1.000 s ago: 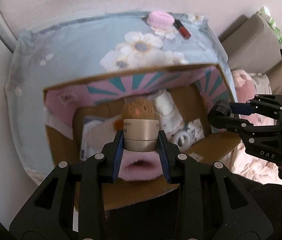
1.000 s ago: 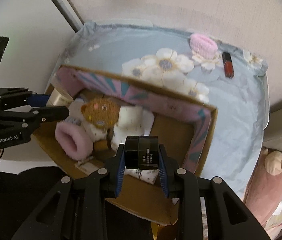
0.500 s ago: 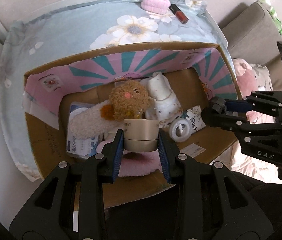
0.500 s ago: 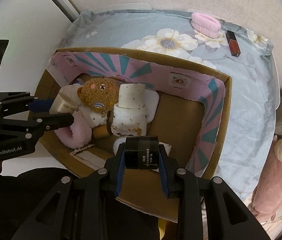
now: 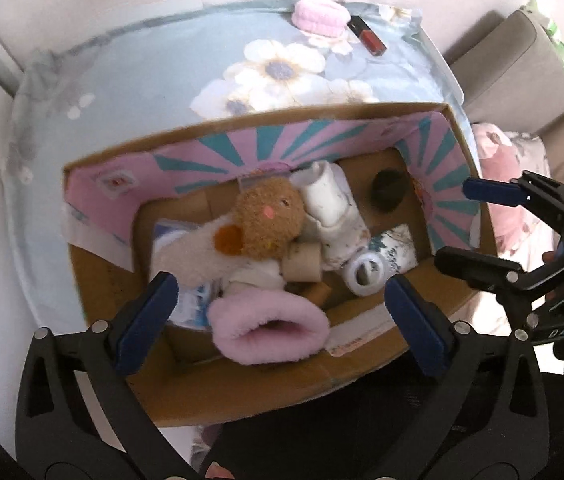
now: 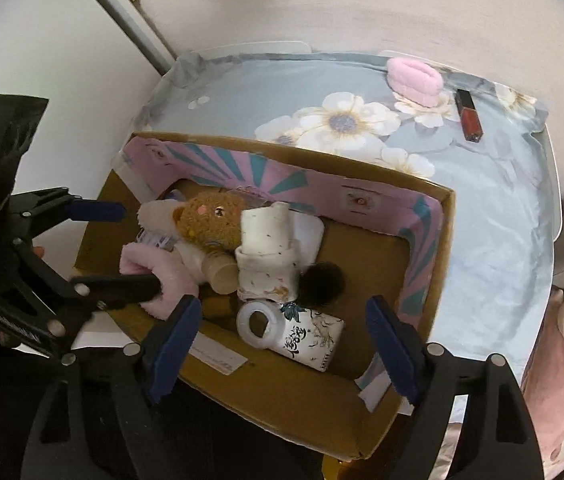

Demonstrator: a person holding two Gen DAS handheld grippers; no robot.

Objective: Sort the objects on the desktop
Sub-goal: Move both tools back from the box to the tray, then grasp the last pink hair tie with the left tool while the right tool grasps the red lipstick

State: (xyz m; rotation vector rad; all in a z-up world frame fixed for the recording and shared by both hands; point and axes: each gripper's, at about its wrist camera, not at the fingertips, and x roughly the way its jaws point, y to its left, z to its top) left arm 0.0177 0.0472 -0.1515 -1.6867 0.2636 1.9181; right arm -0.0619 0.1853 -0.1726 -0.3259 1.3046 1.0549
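Both tools are held above a cardboard box (image 5: 94, 276) whose inner walls are printed in pink and teal rays; the box stands on a table (image 6: 242, 84) covered with a pale blue floral cloth.

The left tool (image 5: 282, 304) is seen with its jaws opening wide, and nothing is pressed between its blue pads. Below it, inside the box, a small beige jar (image 5: 301, 266) is found lying on its side against a brown plush toy (image 5: 270, 220), just above a pink fluffy band (image 5: 270, 332).

The right tool (image 6: 283, 338) is likewise shown with its jaws opening and no object between the pads. A dark round jar (image 6: 321, 278), blurred, is seen inside the box beside a rolled white cloth (image 6: 268, 256); whether it is already resting on the bottom cannot be told. Near it, a white patterned bottle (image 6: 301, 334) is laid on its side with its ringed mouth turned toward the camera.

At the far edge of the table, outside the box, a second pink fluffy band (image 6: 413, 76) and a red lip-gloss tube (image 6: 469, 116) are left just beside each other, well apart from the box.

In the right wrist view, a bit of the person's hand (image 6: 40, 252) is visible behind the left tool's frame.
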